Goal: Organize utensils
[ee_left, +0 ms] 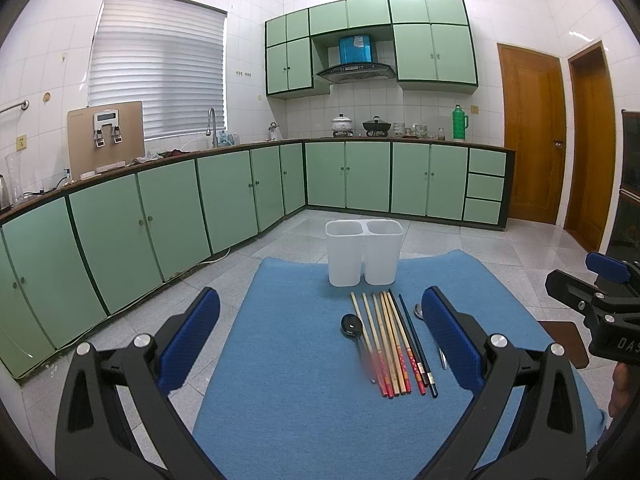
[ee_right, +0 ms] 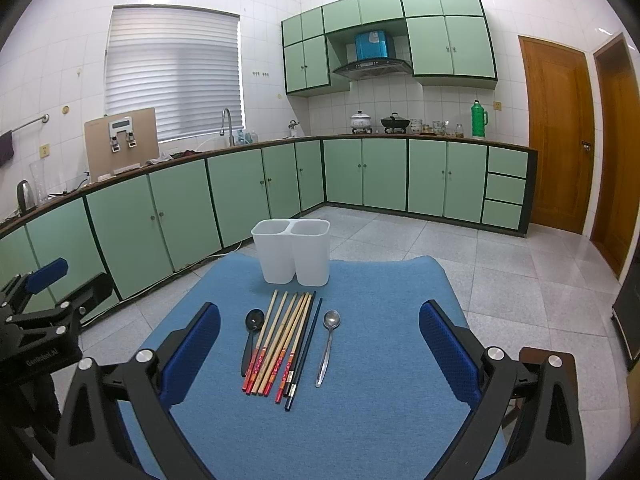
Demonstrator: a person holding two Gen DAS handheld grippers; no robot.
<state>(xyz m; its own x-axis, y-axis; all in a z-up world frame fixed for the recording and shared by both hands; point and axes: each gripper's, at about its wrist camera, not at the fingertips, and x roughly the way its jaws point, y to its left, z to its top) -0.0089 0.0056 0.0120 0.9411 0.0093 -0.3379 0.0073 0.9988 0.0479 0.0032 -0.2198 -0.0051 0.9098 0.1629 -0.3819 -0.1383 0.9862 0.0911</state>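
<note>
A white two-compartment utensil holder (ee_left: pixel 363 251) (ee_right: pixel 292 250) stands upright at the far end of a blue mat (ee_left: pixel 304 380) (ee_right: pixel 380 380). In front of it lie several bamboo and dark chopsticks (ee_left: pixel 394 342) (ee_right: pixel 282 346), a black spoon (ee_left: pixel 352 326) (ee_right: pixel 252 330) to their left and a metal spoon (ee_right: pixel 329 344) (ee_left: pixel 419 311) to their right. My left gripper (ee_left: pixel 320 336) is open and empty above the mat's near part. My right gripper (ee_right: pixel 320 344) is open and empty, hovering over the utensils. Each gripper shows at the edge of the other's view, the right (ee_left: pixel 600 304) and the left (ee_right: pixel 36 320).
The mat lies on a small table over a grey tiled floor (ee_right: pixel 520 264). Green base cabinets (ee_right: pixel 180 216) run along the left and back walls. Two wooden doors (ee_right: pixel 560 136) are at the right. A dark cabinet (ee_left: pixel 630 184) stands at the far right.
</note>
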